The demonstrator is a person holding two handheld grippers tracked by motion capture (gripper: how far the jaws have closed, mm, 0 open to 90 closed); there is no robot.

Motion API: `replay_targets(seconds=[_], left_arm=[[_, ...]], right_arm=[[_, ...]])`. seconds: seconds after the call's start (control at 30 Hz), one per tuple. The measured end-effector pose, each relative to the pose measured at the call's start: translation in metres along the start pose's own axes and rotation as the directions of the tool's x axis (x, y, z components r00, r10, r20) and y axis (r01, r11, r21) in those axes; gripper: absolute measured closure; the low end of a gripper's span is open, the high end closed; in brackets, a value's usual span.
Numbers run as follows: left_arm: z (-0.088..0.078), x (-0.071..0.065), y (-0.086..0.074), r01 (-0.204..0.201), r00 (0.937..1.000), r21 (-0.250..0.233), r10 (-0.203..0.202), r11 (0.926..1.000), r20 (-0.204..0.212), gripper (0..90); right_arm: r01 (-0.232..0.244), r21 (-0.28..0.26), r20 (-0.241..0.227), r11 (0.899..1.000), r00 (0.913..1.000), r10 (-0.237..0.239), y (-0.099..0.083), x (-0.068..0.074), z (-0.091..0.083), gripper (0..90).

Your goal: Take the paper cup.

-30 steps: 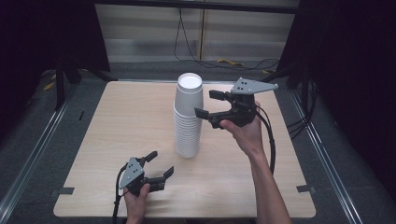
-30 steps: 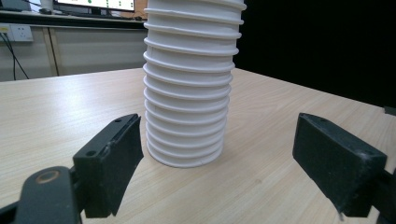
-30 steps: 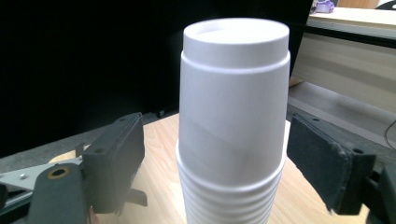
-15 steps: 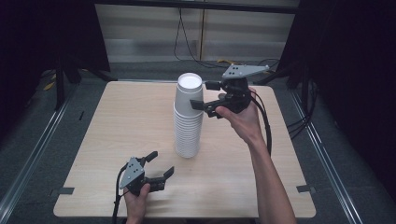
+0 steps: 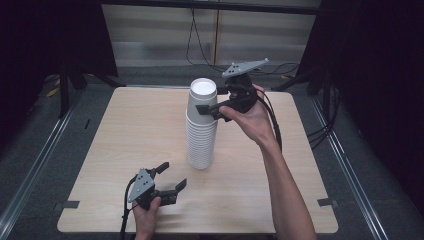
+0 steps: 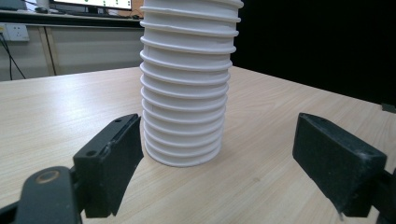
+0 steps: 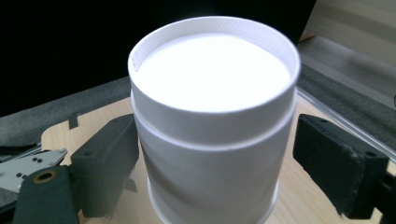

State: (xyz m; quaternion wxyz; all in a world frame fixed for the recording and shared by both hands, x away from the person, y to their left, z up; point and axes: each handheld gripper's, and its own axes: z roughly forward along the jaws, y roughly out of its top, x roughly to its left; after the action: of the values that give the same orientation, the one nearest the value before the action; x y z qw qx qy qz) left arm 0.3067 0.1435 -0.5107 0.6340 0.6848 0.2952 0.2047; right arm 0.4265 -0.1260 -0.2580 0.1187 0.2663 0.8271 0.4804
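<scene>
You are working at a pale wooden table on which a tall stack of white paper cups is standing upright, mouths down, near the middle of the board. You are holding the right gripper raised at the top of that stack, level with the topmost cup, with the grey three-cornered plate riding above your hand. In the right gripper view the jaws are standing wide open on either side of the topmost cup; the left pad is sitting just beside the cup wall, and whether it is touching cannot be told, while the right pad is standing clear of it with a visible gap. That gripper is gripping nothing. The upturned base of the topmost cup is facing the camera, recessed inside its rim. You are resting the left gripper low on the near part of the table, well apart from the right one and short of the foot of the stack. In the left gripper view its jaws are also spread wide and are holding nothing; the ribbed lower rims of the stack of white paper cups are showing between and beyond them, not touched by either pad. A black cable is trailing from the right gripper along your forearm.
</scene>
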Motion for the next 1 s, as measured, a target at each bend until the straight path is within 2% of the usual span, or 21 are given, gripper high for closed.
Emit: replay_targets(seconds=[0.13,0.43,0.77,1.0], left_arm=[[0.0,0.0,0.0,0.0,1.0,0.001,0.0,1.0,-0.003,15.9],[0.0,0.0,0.0,0.001,1.0,0.001,-0.001,1.0,-0.005,15.9],[0.0,0.0,0.001,-0.015,0.9998,0.019,0.015,0.9997,-0.011,15.9],[0.001,0.0,0.001,-0.017,0.9998,0.021,0.017,0.9996,-0.007,15.9]], right_arm=[[-0.005,0.026,-0.029,1.0,0.9996,0.006,0.003,-0.002,0.006,14.5],[0.004,0.069,-0.038,0.998,0.9993,-0.002,0.013,-0.004,0.016,14.6],[0.011,0.091,-0.05,0.996,0.9987,-0.007,0.017,-0.006,0.016,17.2],[0.044,0.12,-0.057,0.992,0.9977,-0.037,0.022,-0.006,0.017,18.3]])
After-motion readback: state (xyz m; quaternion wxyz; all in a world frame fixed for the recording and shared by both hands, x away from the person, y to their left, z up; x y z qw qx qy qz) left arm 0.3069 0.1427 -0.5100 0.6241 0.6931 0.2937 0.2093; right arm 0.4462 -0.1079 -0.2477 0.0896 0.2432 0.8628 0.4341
